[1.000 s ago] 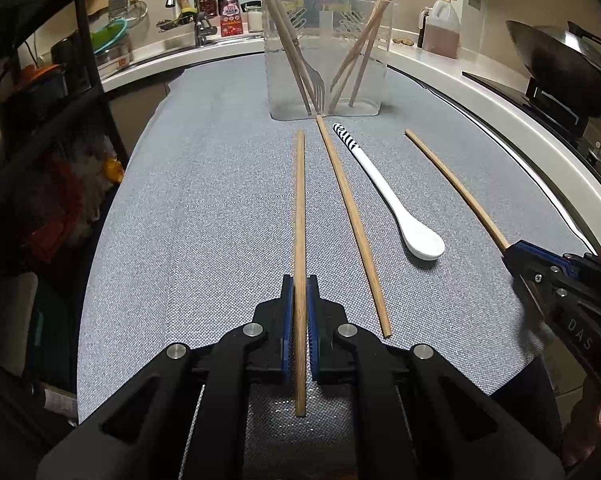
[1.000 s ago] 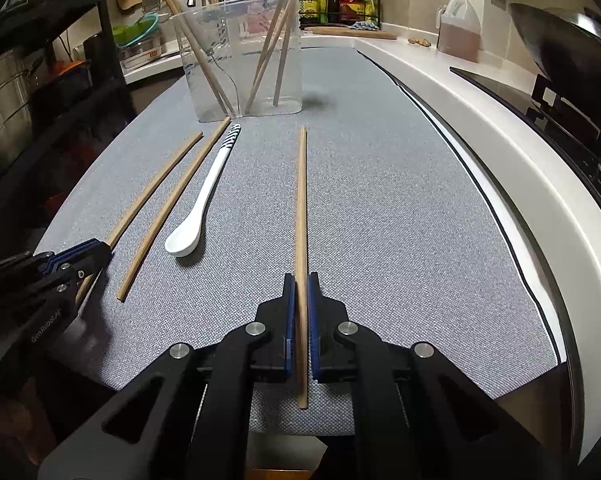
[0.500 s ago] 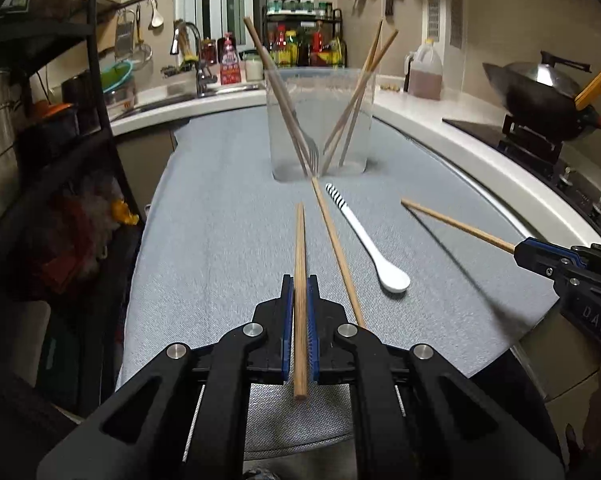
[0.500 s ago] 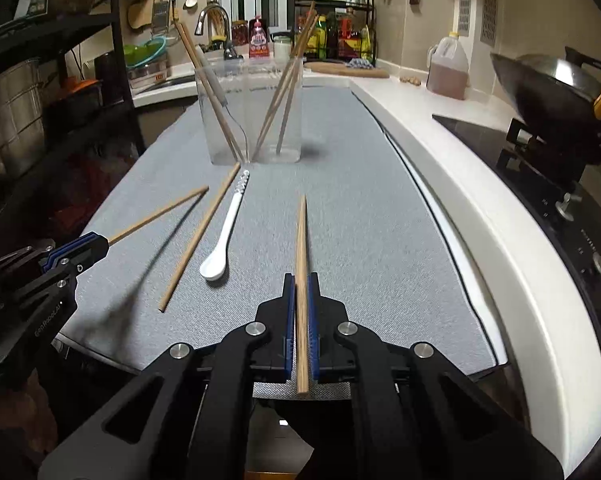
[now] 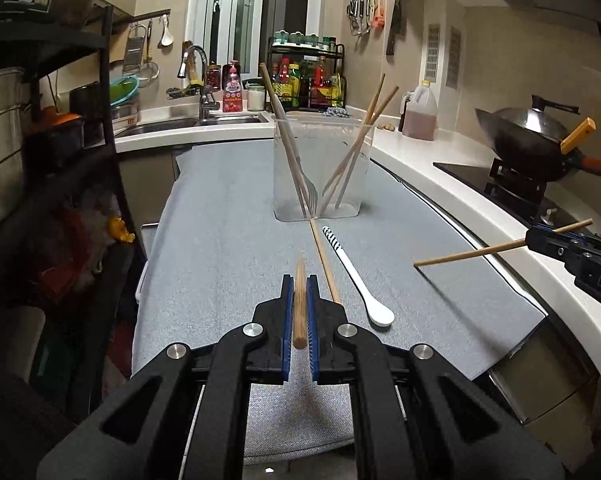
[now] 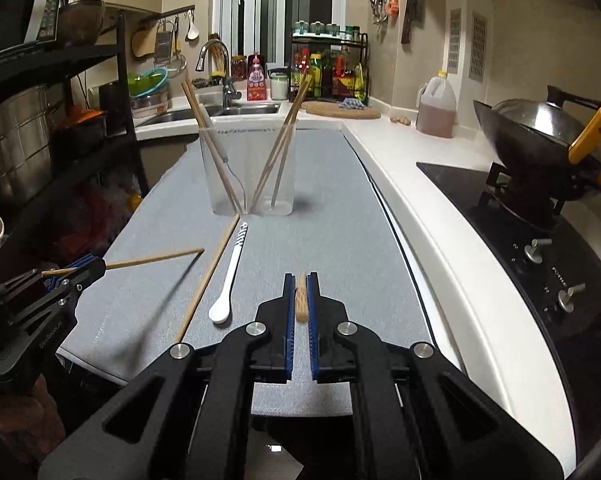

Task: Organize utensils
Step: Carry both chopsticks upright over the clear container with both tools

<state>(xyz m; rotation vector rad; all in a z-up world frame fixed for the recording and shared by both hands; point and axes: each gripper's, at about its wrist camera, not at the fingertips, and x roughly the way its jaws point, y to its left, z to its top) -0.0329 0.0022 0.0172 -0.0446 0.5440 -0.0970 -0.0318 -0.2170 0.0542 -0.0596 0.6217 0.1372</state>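
Note:
My left gripper (image 5: 299,282) is shut on a wooden chopstick (image 5: 299,312), held above the grey mat and pointing toward the clear container (image 5: 320,168). My right gripper (image 6: 299,282) is shut on a second chopstick (image 6: 301,300); the left wrist view shows this one (image 5: 472,255) slanting out at the right. A third chopstick (image 5: 325,264) and a white spoon with a striped handle (image 5: 356,280) lie on the mat before the container. Inside the container lean a fork and several chopsticks.
The grey mat (image 5: 228,240) covers the counter. A wok (image 6: 540,136) sits on the stove at the right, with an oil jug (image 6: 436,108) behind it. A sink and tap (image 6: 224,80) and a bottle rack are at the back. Dark shelving (image 6: 40,120) stands at the left.
Both grippers have risen off the mat, each lifting its chopstick with it. The views have tilted up, so the container and back wall sit more in the middle.

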